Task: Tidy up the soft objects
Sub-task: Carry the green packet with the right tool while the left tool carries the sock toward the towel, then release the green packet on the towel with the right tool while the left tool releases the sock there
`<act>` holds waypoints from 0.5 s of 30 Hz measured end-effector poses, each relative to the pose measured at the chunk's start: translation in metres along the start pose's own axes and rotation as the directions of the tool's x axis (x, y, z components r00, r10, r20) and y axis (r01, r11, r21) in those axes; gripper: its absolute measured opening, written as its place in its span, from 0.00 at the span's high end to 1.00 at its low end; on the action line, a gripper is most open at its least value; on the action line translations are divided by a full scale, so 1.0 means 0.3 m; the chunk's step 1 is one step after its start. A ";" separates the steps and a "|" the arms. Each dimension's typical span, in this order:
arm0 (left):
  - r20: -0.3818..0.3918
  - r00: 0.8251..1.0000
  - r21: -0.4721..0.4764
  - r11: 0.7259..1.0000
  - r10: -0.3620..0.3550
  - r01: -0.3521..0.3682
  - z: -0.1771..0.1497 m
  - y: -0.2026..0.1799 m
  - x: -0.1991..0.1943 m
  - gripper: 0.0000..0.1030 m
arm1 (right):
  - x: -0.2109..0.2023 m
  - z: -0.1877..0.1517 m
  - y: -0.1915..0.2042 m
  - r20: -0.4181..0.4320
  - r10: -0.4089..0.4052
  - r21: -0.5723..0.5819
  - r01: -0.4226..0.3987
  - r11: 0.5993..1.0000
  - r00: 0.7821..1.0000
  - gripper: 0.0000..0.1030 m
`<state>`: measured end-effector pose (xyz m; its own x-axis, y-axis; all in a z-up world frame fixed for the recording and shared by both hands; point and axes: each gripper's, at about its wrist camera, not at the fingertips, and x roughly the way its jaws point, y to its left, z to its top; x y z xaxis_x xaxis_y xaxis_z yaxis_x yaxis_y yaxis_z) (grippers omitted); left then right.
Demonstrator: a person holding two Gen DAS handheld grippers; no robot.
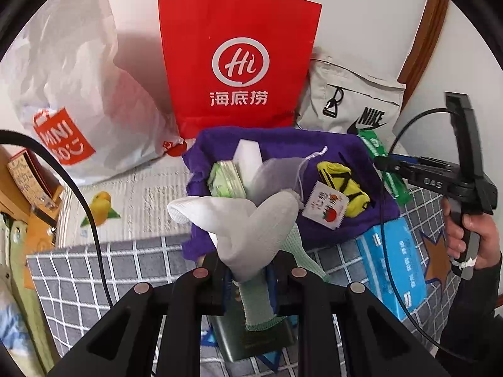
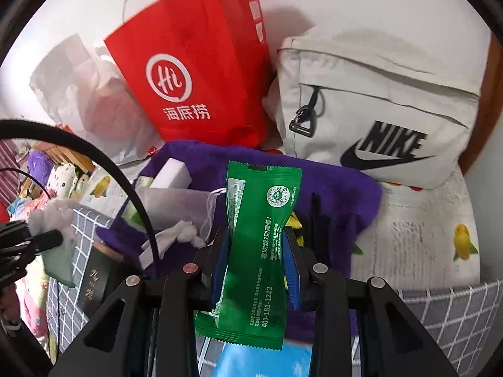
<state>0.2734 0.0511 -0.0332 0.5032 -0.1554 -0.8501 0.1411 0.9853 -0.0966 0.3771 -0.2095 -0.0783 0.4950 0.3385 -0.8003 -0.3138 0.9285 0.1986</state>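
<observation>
My left gripper (image 1: 250, 278) pinches the limp sock (image 1: 251, 223) mid-length, while my right gripper (image 2: 256, 262) clamps the light, slippery green packet (image 2: 256, 251) at its waist.

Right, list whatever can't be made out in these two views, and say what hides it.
- Dark green box, left wrist view: the sock and the left gripper cover most of it.
- Blue pack, right wrist view: hidden by the green packet and cut off by the bottom edge.
- Contents of the red bag, both views: its walls hide them.
- Packet's small print, right wrist view: too small to read.
</observation>
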 end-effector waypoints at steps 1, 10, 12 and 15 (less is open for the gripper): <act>-0.001 1.000 0.007 1.000 0.007 -0.007 0.014 0.002 0.006 0.83 | 0.026 0.017 -0.003 -0.012 -0.003 0.004 0.003 1.000 1.000 0.68; -0.008 1.000 0.012 1.000 0.007 -0.007 0.083 0.030 0.057 0.83 | 0.215 0.102 0.023 -0.115 0.001 -0.029 -0.005 1.000 0.993 0.68; -0.013 1.000 0.008 1.000 0.011 -0.011 0.090 0.039 0.067 0.83 | 0.259 0.116 0.041 -0.131 -0.022 -0.056 0.014 0.998 0.991 0.68; -0.024 0.999 0.037 0.999 0.035 -0.034 0.100 0.040 0.083 0.83 | 0.301 0.139 0.050 -0.145 -0.033 -0.065 0.024 0.998 0.989 0.68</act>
<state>0.3130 0.0569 -0.0400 0.4869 -0.1193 -0.8653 0.1558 0.9866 -0.0484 0.4509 -0.1585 -0.1241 0.3827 0.2820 -0.8798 -0.3539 0.9244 0.1424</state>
